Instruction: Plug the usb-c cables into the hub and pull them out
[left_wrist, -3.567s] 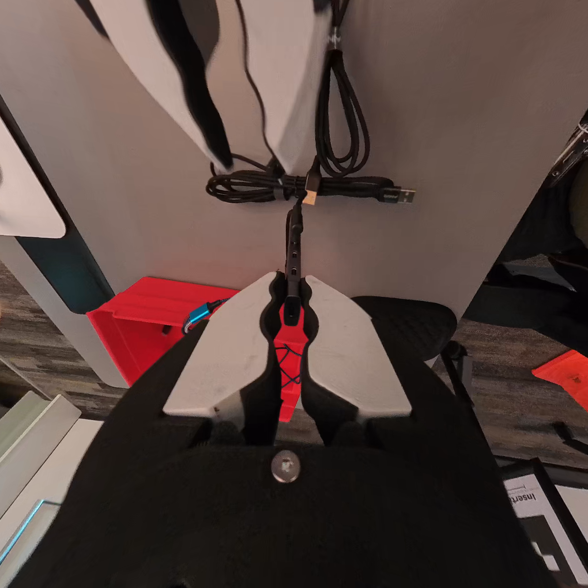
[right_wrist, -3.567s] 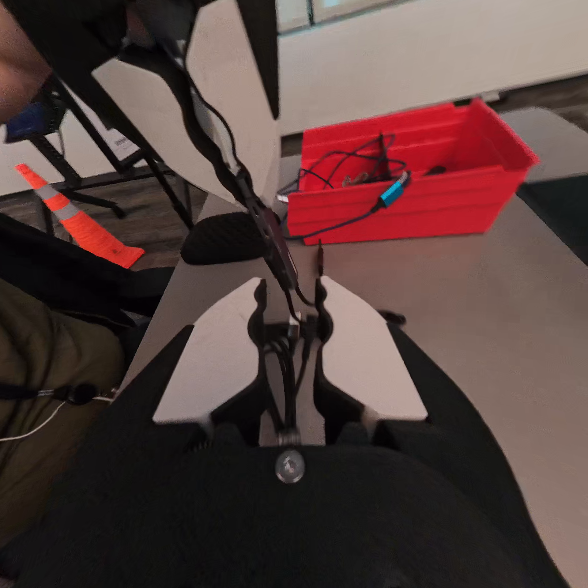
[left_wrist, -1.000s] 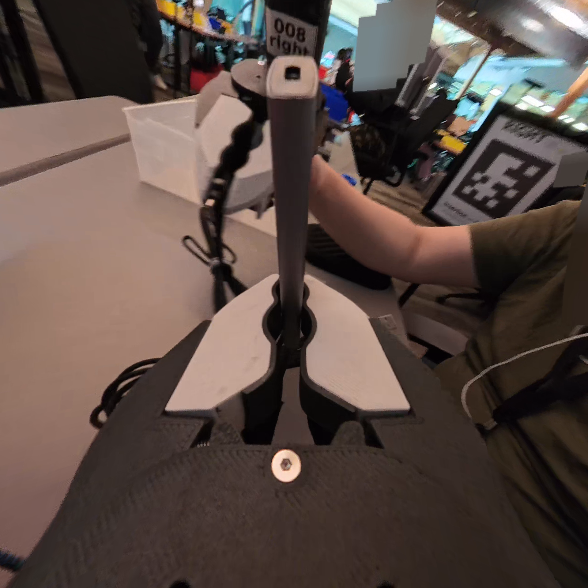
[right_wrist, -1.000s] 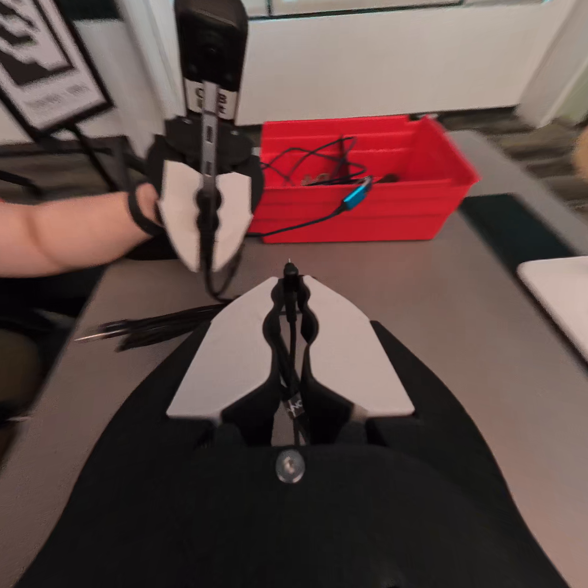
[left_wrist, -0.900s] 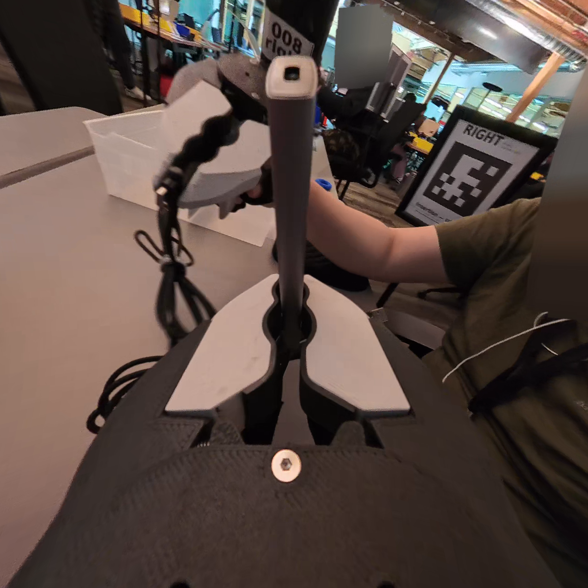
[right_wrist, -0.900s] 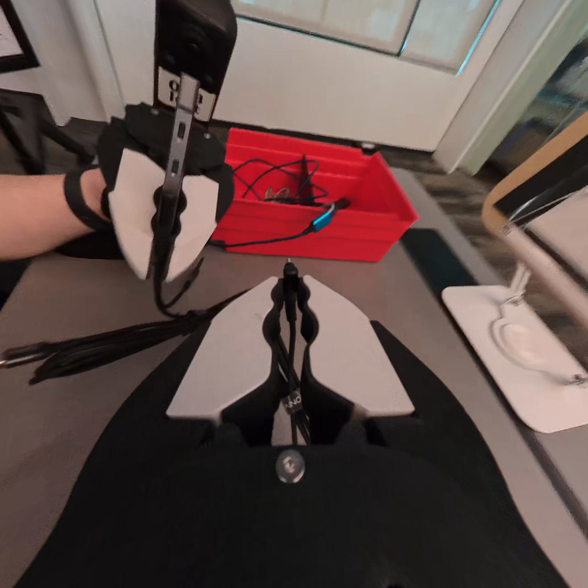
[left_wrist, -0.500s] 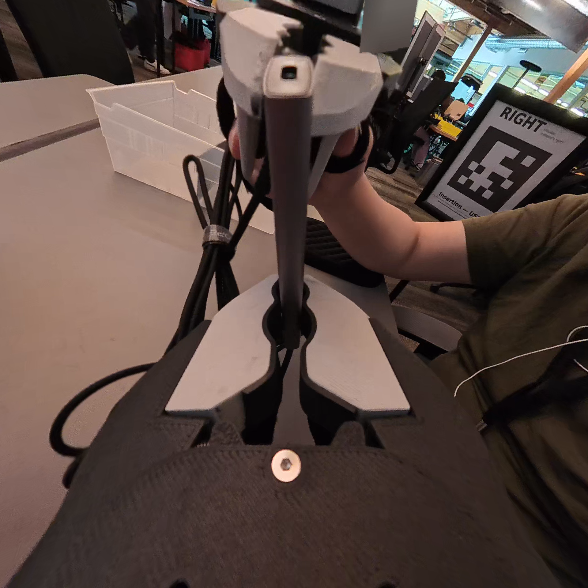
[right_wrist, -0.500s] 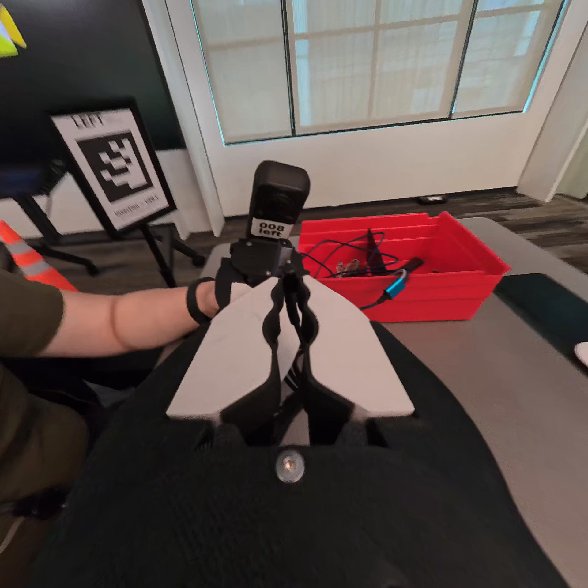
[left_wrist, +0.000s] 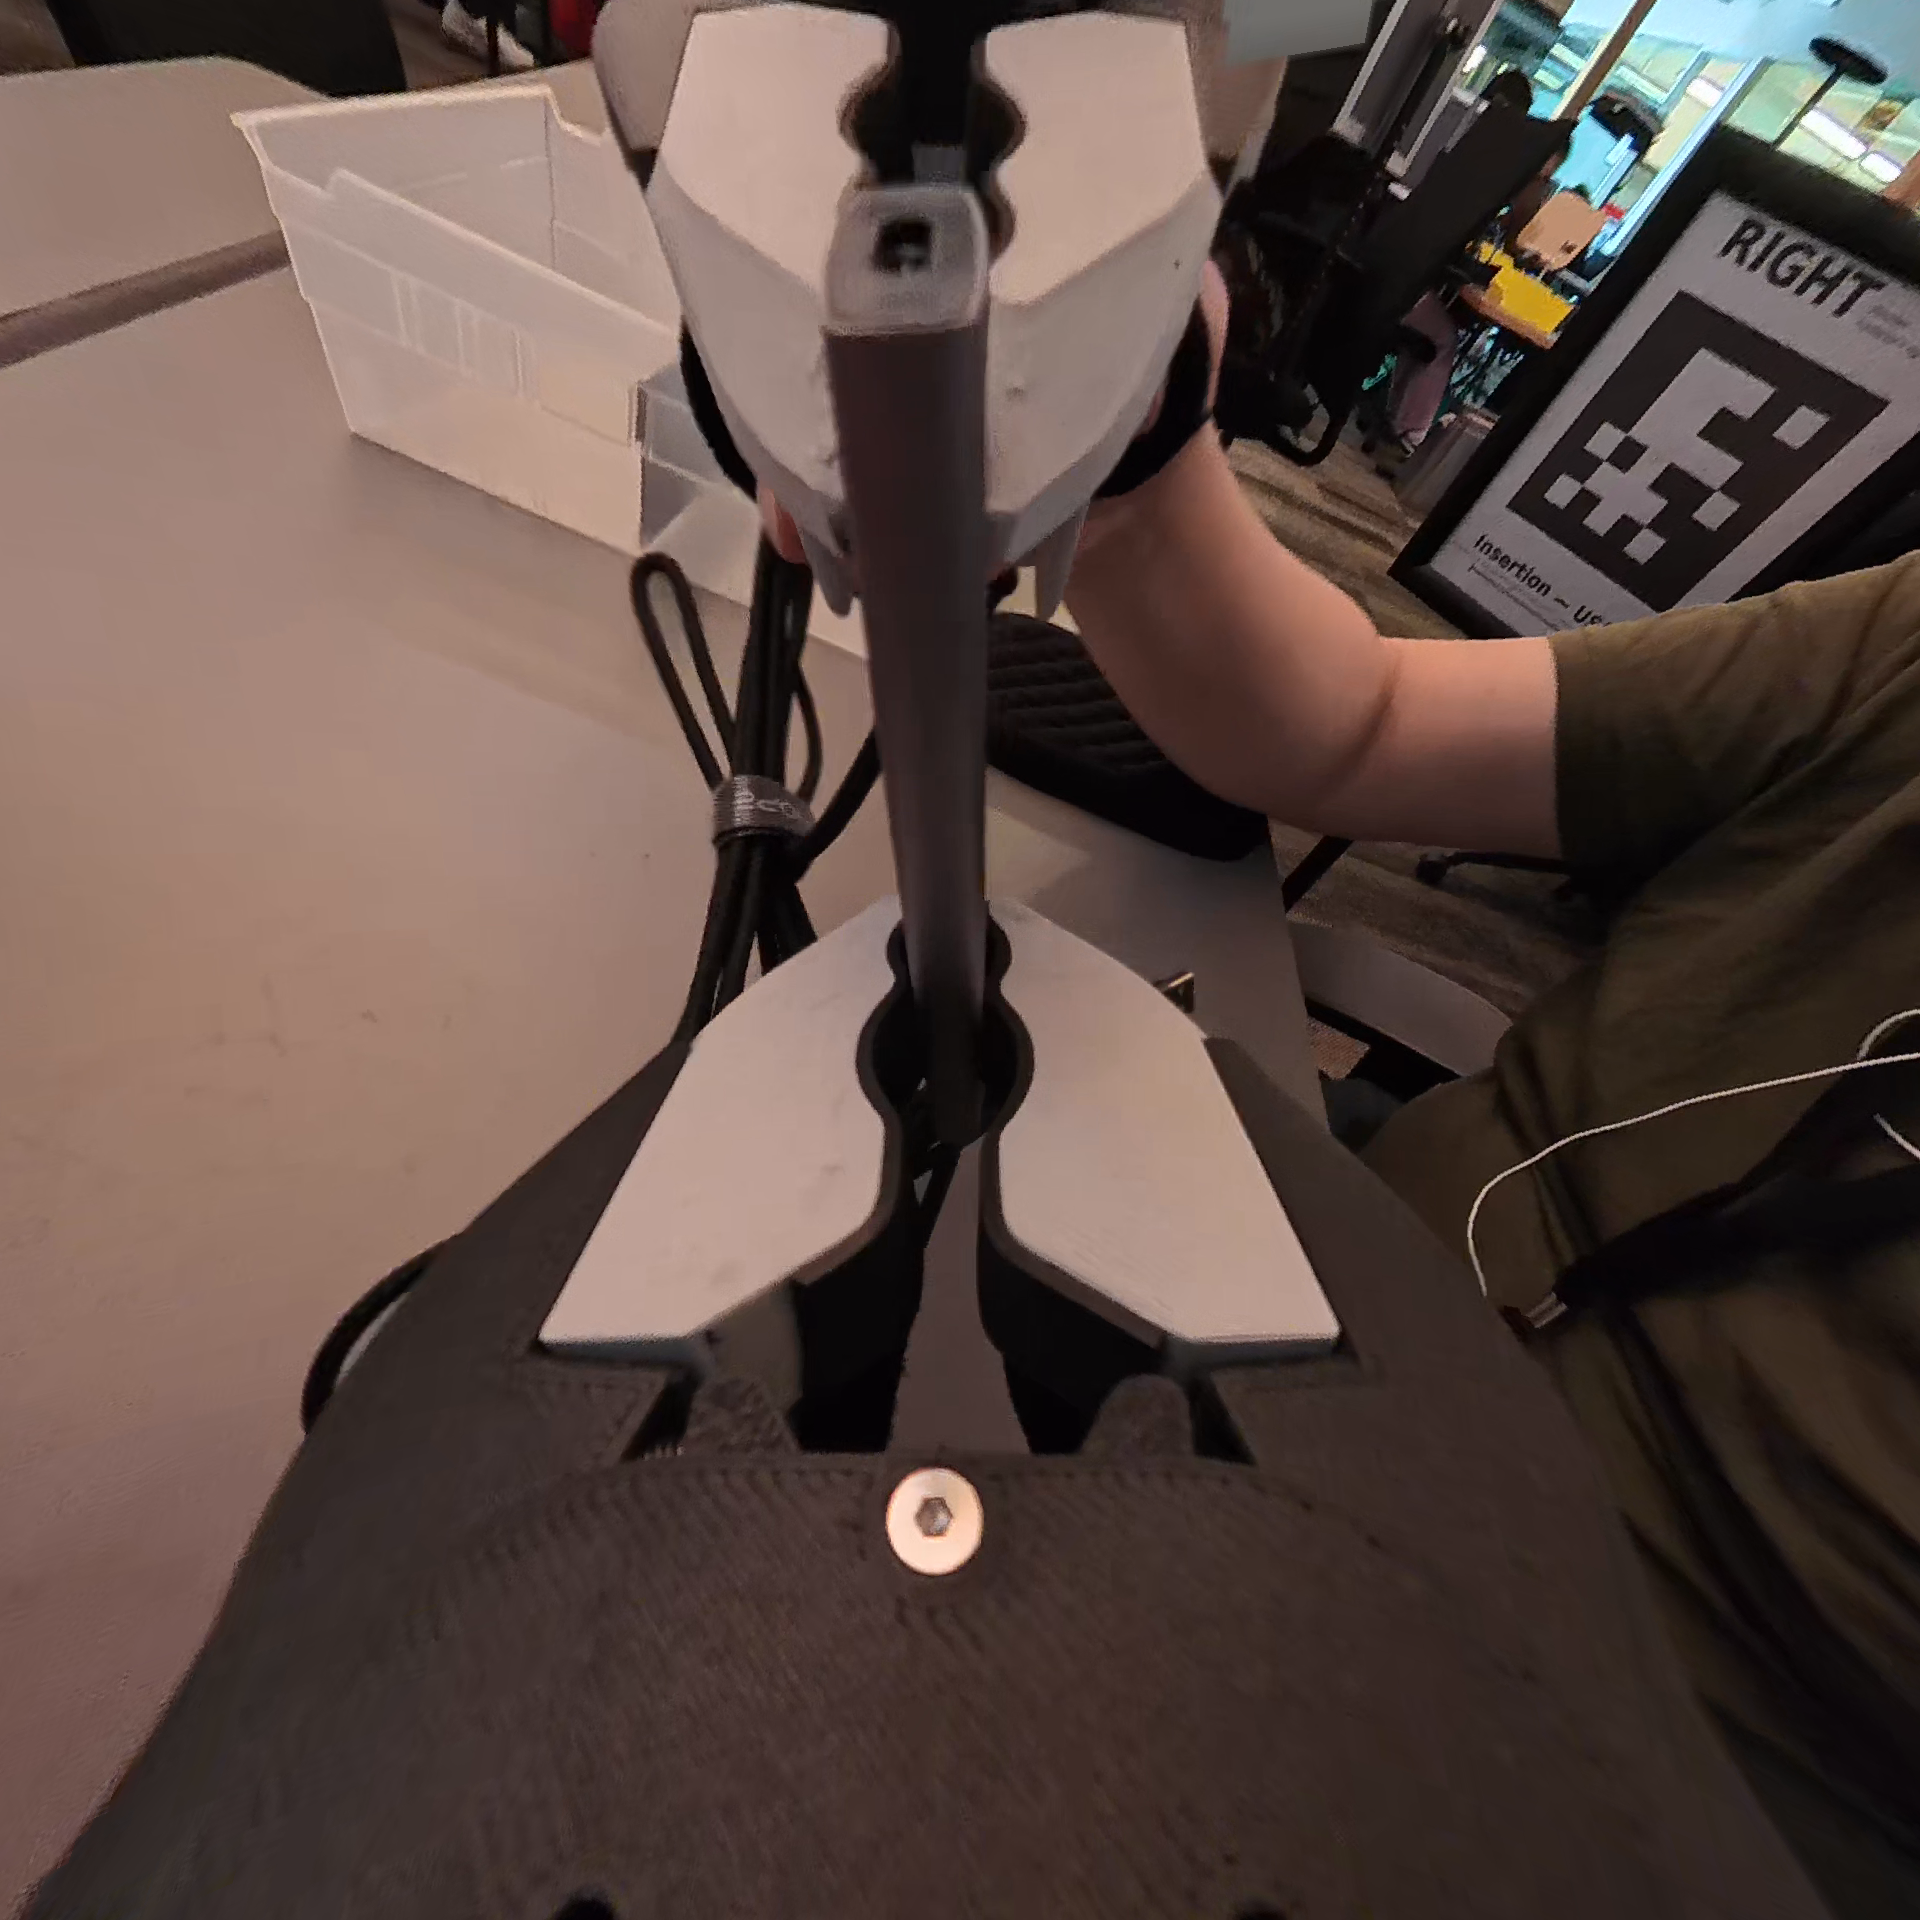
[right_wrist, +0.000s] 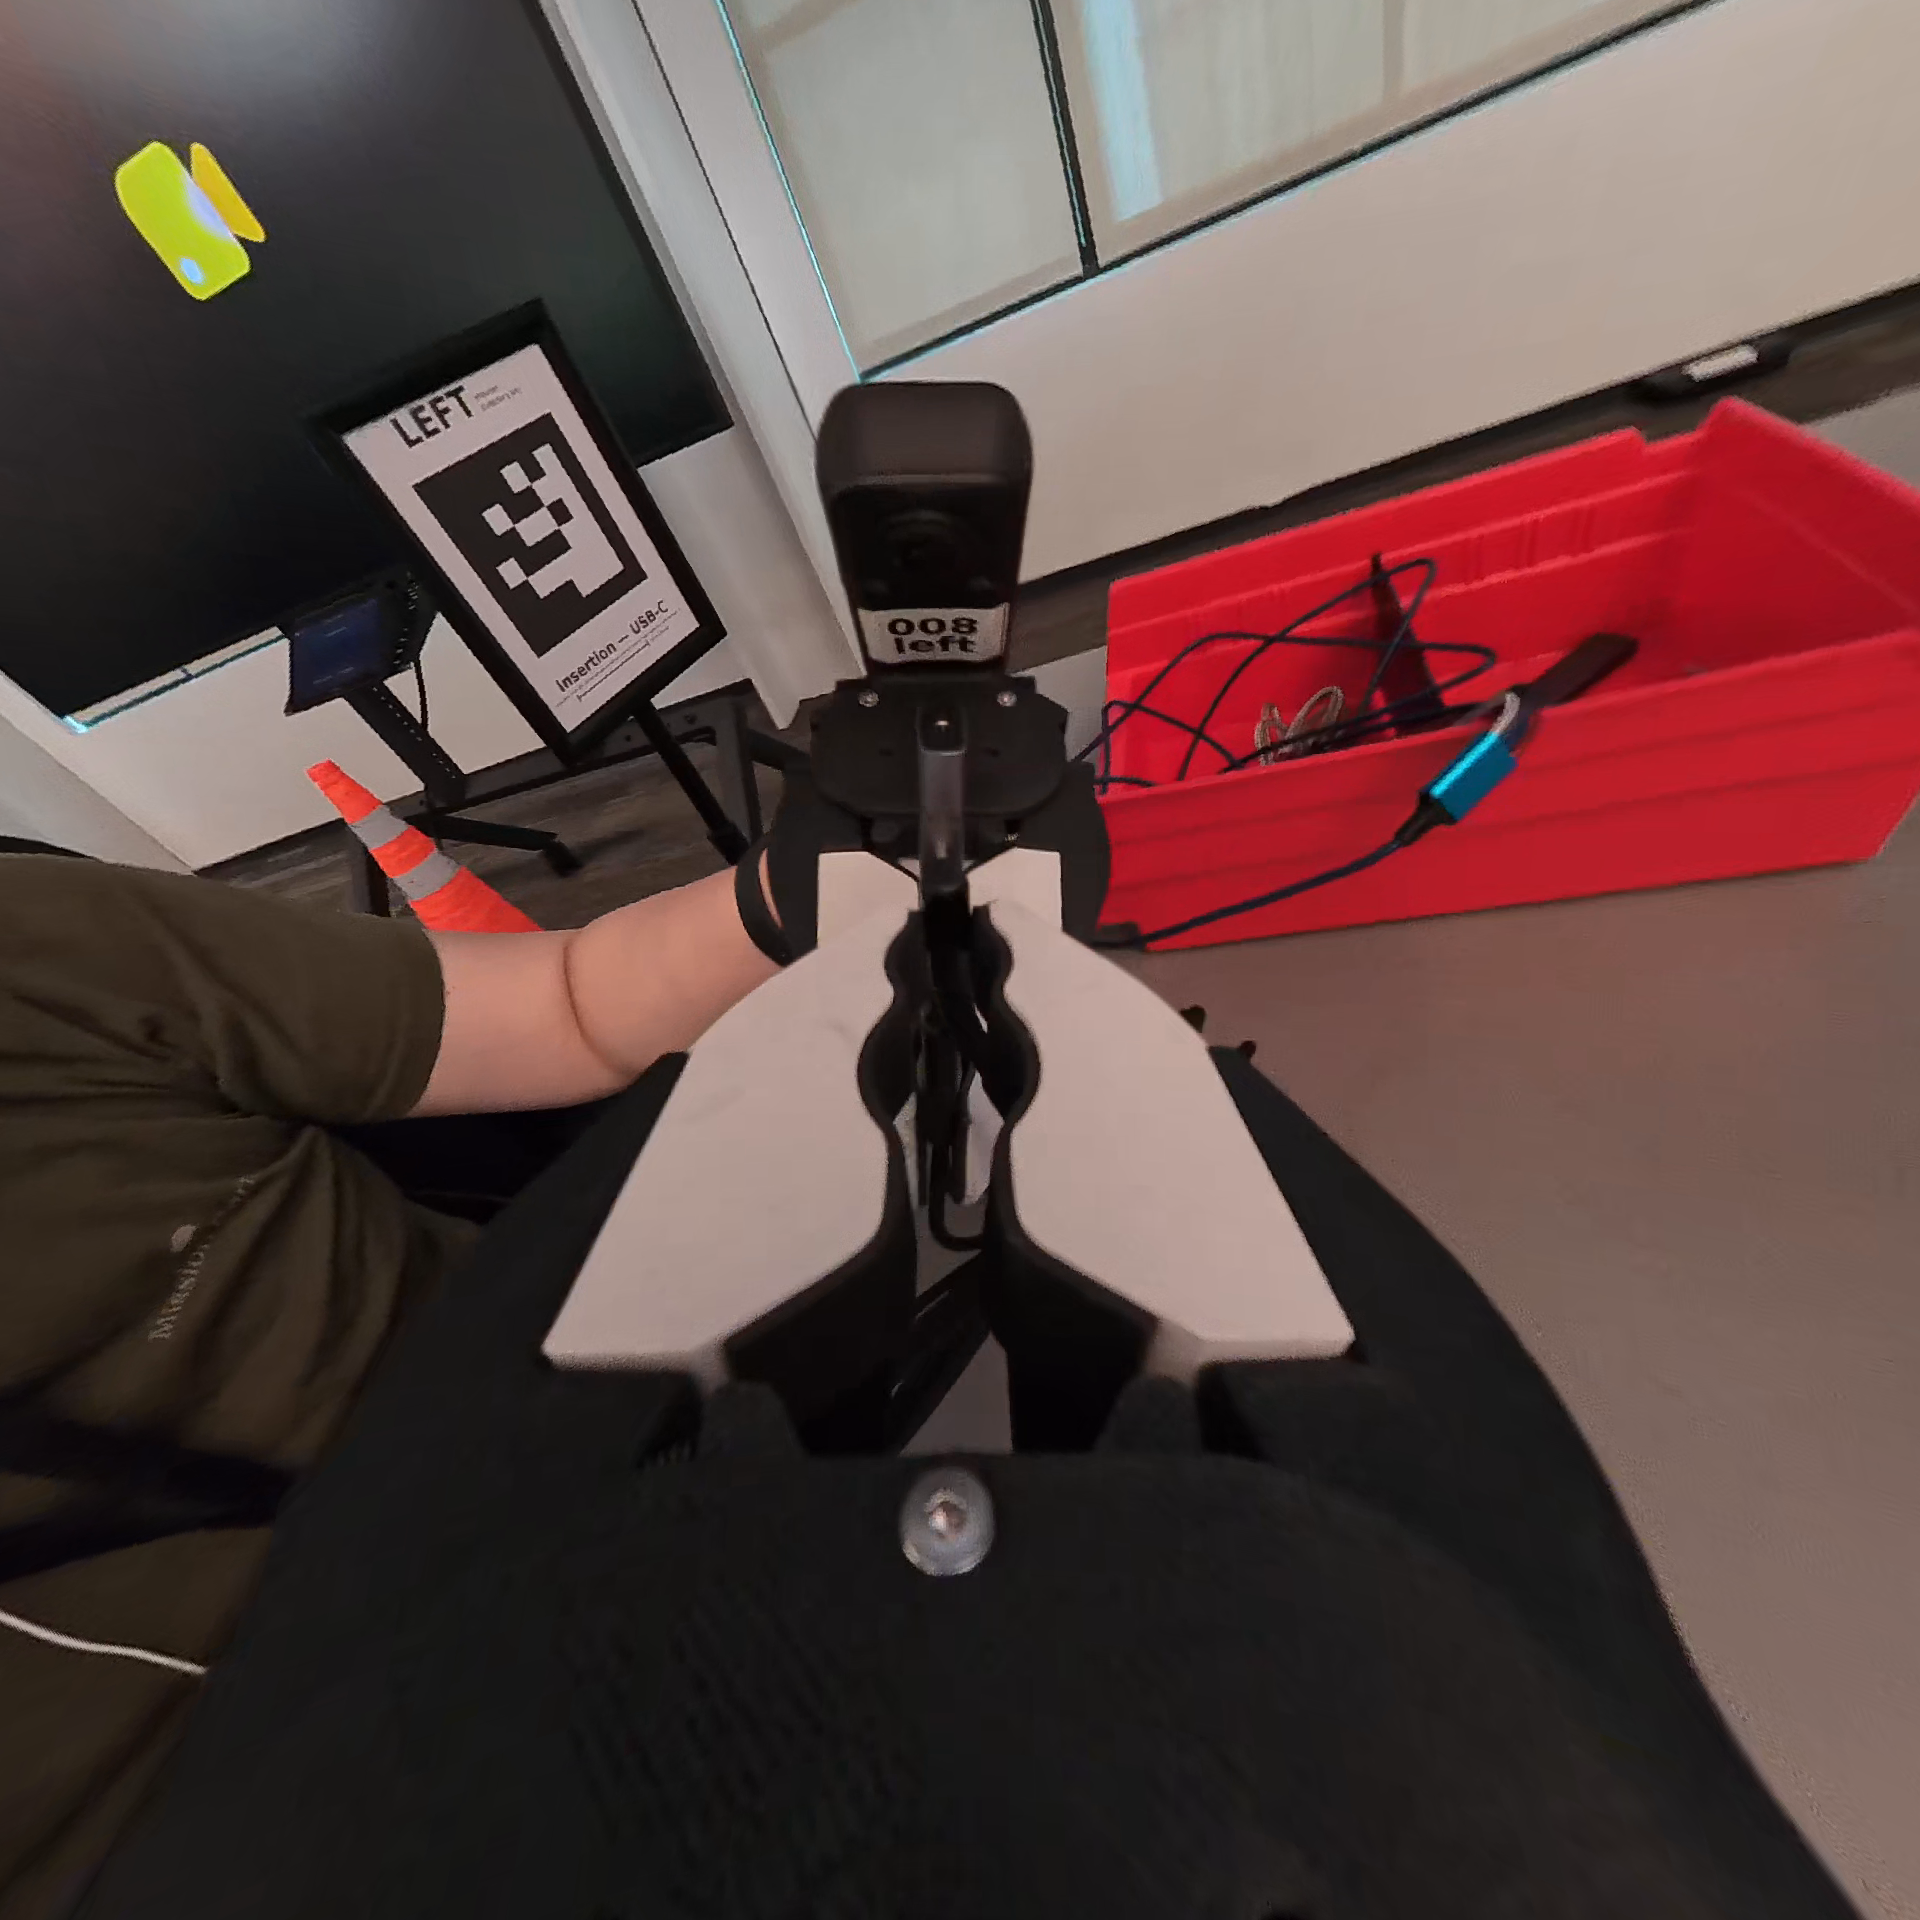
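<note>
My left gripper (left_wrist: 943, 935) is shut on a long dark grey hub (left_wrist: 920, 623), which points forward and up. Its far end shows a small port. My right gripper (left_wrist: 925, 125) faces it just behind that end, shut on the plug of a black usb-c cable (left_wrist: 753, 821) whose tied loops hang to the table. In the right wrist view my right gripper (right_wrist: 943, 925) pinches the black plug (right_wrist: 943, 1023), and the hub (right_wrist: 940, 800) stands edge-on right in front of it, held by the left gripper (right_wrist: 935, 868). I cannot tell whether the plug is seated.
A white bin (left_wrist: 447, 312) stands on the grey table (left_wrist: 312, 831) behind the cable. A red bin (right_wrist: 1558, 831) holds more cables, and a blue adapter (right_wrist: 1475, 774) hangs over its wall. An orange cone (right_wrist: 416, 862) and marker signs stand beyond. The person's arm (left_wrist: 1299, 707) is at the right. The tips of one gripper are about 7 cm away from the tips of the other.
The two grippers have come together: the right gripper with its plug has closed in on the hub's far end. Both have tilted up from the table.
</note>
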